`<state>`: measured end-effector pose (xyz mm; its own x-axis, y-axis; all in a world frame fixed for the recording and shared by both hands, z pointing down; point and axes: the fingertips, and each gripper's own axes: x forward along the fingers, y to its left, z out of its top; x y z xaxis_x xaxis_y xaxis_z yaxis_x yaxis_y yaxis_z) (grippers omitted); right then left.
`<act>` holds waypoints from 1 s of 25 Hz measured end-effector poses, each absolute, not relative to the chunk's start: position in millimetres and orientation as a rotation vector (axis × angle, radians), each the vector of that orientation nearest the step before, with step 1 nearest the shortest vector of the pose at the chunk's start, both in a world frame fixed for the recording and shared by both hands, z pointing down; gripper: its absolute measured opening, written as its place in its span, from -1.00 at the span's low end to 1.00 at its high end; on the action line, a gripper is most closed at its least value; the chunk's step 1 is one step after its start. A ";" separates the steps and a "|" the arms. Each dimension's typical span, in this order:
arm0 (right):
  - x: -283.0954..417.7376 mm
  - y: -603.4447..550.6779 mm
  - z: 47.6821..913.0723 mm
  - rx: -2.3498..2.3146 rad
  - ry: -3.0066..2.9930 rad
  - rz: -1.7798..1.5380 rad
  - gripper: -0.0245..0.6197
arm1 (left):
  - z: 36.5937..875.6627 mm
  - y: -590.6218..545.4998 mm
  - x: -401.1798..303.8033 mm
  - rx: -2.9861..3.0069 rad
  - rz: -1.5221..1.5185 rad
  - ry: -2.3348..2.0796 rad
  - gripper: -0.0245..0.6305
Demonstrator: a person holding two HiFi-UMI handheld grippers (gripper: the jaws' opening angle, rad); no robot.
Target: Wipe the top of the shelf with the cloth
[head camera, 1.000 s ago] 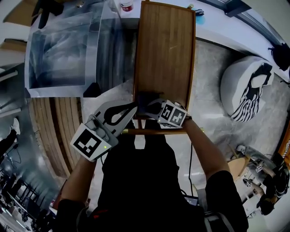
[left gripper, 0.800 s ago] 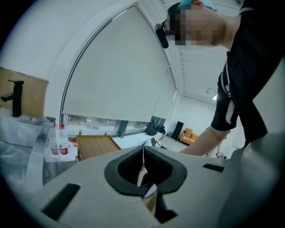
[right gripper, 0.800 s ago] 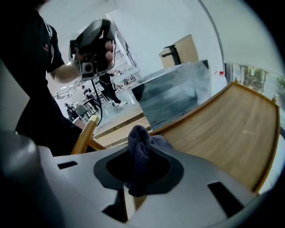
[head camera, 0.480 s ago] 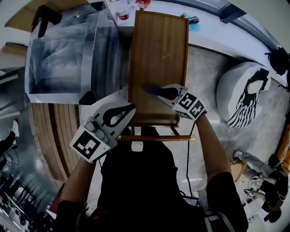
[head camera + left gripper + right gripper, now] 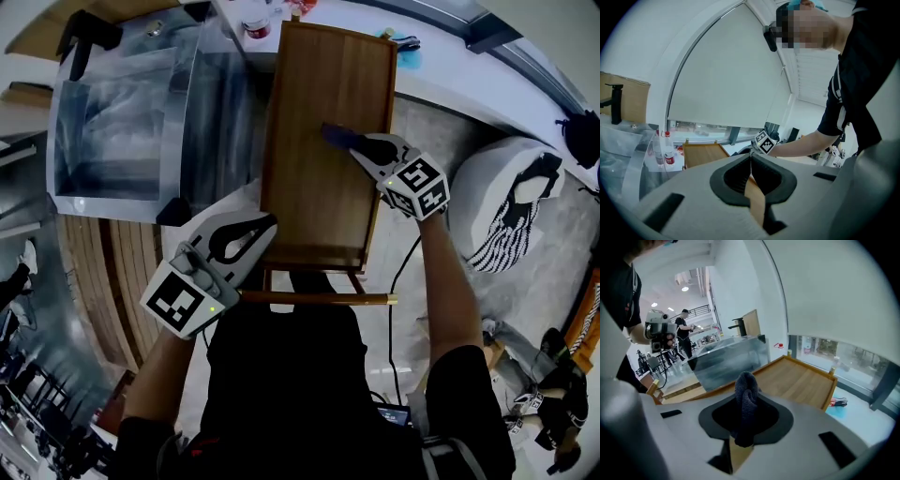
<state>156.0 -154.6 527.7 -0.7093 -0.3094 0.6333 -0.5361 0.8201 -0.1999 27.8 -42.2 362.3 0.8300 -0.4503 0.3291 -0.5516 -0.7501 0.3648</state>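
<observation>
The wooden shelf top [image 5: 319, 141] runs away from me in the head view, with raised rims along its sides. My right gripper [image 5: 352, 142] is shut on a dark blue-grey cloth [image 5: 336, 136], which lies on the shelf top near its right rim, about halfway along. In the right gripper view the cloth [image 5: 746, 404] bunches up between the jaws above the shelf top [image 5: 797, 380]. My left gripper [image 5: 266, 221] is shut and holds nothing, hovering by the shelf's near left corner. In the left gripper view its jaws meet, with the shelf [image 5: 701, 154] beyond them.
A clear plastic box [image 5: 131, 103] stands left of the shelf. A white ledge [image 5: 450, 66] with a red-labelled bottle [image 5: 257, 26] runs along the far end. A white beanbag with a striped cloth [image 5: 502, 192] lies on the floor at right. A wooden rail [image 5: 319, 298] crosses below the shelf.
My right gripper has slid the cloth away from me along the shelf top, from the near end toward the middle and to the right rim. The left gripper has hardly moved.
</observation>
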 end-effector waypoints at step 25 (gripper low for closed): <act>155.2 -362.0 544.3 0.875 -2.300 0.064 -0.71 | 409.7 -61.4 28.4 2.449 0.339 -0.808 -0.85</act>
